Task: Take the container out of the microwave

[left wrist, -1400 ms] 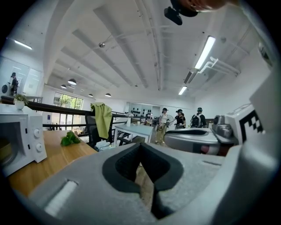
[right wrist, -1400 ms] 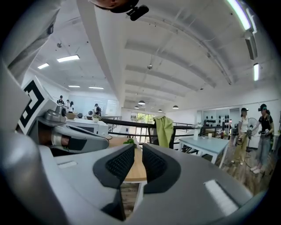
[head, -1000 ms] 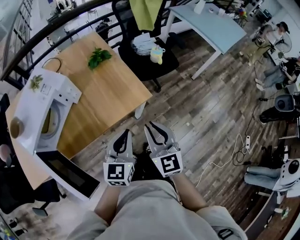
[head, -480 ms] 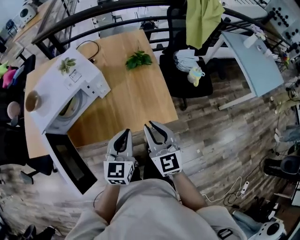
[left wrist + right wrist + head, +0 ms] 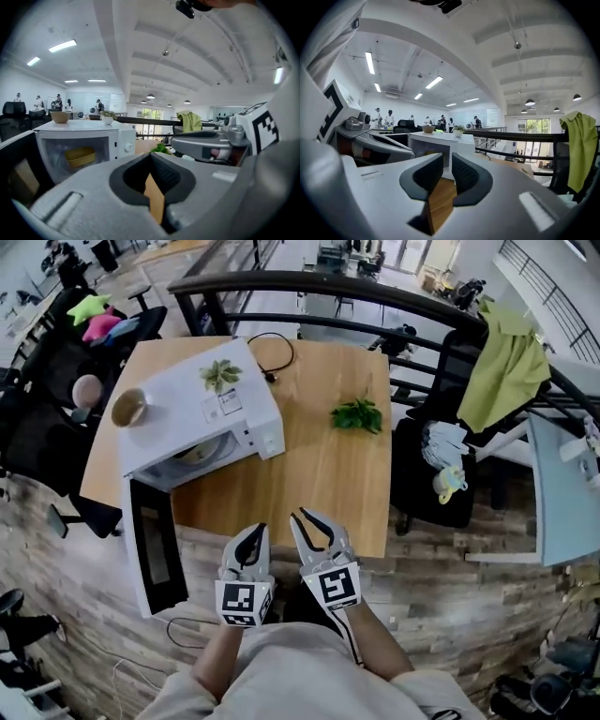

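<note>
the square light wooden table [image 5: 319,474] looks smooth and matt, the boxy white microwave [image 5: 178,416] smooth and faintly glossy, the curved black railing [image 5: 309,289] metal, and the grey-brown plank floor [image 5: 450,615] rough-grained wood.

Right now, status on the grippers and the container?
Left gripper shut, right gripper open, both empty, at table edge. Yellow container inside microwave, untouched. Its door open; nothing blocks the cavity.

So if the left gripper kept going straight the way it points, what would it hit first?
Probably the wooden table, near its front edge. The left gripper aims slightly downward at it, and the open microwave sits off to its left. Depth is hard to judge here.
</note>
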`<state>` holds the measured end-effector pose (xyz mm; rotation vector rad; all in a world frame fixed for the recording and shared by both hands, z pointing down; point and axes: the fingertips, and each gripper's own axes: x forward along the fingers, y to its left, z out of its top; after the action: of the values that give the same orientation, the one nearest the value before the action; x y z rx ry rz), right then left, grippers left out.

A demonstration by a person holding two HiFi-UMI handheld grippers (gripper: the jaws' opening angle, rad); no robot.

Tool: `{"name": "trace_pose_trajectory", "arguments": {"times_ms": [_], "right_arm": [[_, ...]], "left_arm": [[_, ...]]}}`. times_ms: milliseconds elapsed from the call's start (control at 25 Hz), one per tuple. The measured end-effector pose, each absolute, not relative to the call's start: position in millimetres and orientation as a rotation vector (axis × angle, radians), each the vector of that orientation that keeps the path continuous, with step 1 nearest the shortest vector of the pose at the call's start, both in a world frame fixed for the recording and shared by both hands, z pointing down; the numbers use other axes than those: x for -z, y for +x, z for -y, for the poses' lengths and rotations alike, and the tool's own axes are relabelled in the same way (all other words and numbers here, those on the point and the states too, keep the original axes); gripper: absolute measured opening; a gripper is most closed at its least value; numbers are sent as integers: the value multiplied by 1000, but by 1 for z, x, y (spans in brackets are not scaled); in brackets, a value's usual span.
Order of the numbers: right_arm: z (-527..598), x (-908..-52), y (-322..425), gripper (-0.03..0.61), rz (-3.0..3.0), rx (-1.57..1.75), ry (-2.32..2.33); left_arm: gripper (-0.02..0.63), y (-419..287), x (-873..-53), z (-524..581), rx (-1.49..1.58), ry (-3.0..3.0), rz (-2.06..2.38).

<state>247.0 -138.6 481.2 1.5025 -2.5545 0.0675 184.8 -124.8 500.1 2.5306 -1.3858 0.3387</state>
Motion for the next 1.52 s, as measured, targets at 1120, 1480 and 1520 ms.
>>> {"name": "trace_pose_trajectory", "arguments": {"times_ms": [1120,1480,1520], "right_arm": [[198,-468,100,67,2521,169,987],[246,-501,67,66,2496,272,758],[251,-506,64,66,2495,265,741]], "left_arm": [[3,3,-480,133,-145,2202,1789],[3,-5,-513,180,-183,2077,1883],[3,-6,-517,183,-198,2066,1892]]}}
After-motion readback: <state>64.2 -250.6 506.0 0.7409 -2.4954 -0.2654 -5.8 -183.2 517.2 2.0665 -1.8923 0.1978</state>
